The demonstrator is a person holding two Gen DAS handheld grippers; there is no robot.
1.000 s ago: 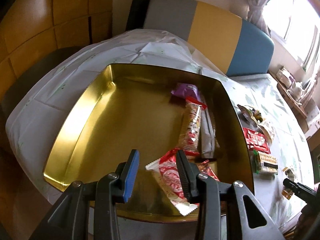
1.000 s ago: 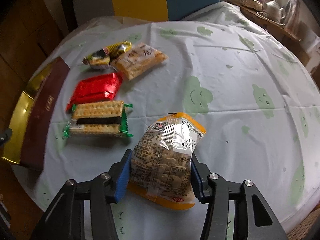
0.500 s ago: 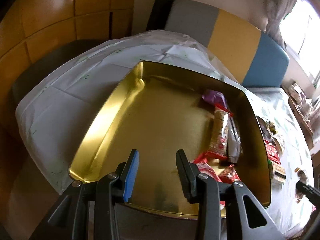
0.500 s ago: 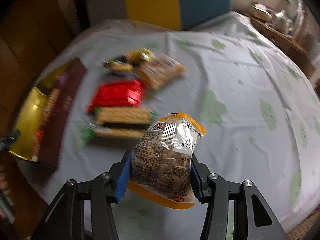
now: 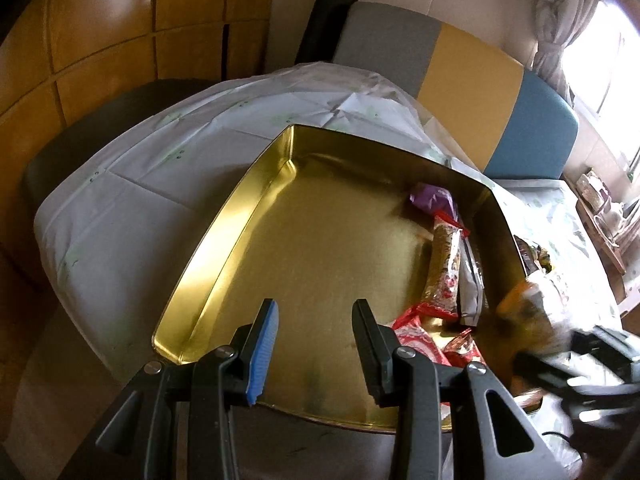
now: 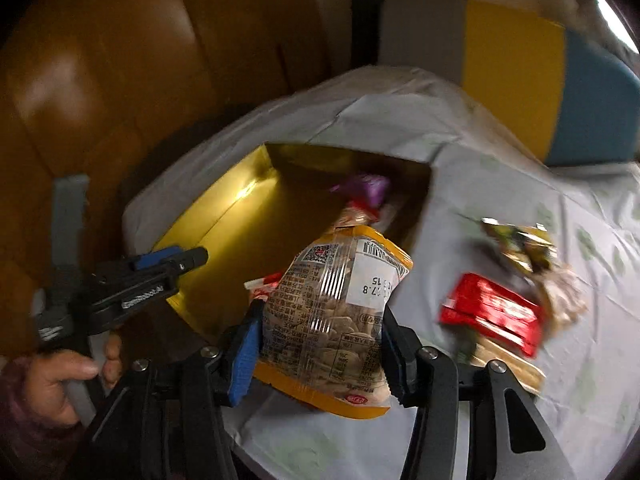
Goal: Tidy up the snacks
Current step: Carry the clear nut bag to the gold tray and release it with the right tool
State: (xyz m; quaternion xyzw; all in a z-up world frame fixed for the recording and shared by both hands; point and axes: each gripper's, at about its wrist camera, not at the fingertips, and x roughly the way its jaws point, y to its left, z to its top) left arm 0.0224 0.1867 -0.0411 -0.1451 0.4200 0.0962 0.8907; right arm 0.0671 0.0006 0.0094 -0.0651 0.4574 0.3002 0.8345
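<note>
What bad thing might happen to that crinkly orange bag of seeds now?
The right tool is opening with the orange-edged clear seed packet between its pads, above the white tablecloth beside the gold tin tray. It might fall outside. Inside, it may land on the red-and-white wrappers.

Right gripper (image 6: pixel 320 344) lifts orange nut bag (image 6: pixel 336 312) off table, swings it to gold tin (image 5: pixel 304 240); jaws opening slightly.

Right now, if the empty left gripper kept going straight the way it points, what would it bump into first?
Probably the bare gold floor of the tin. The left gripper is open and empty, aimed at the clear middle; the snacks lie off to its right. Depth is hard to judge.
</note>
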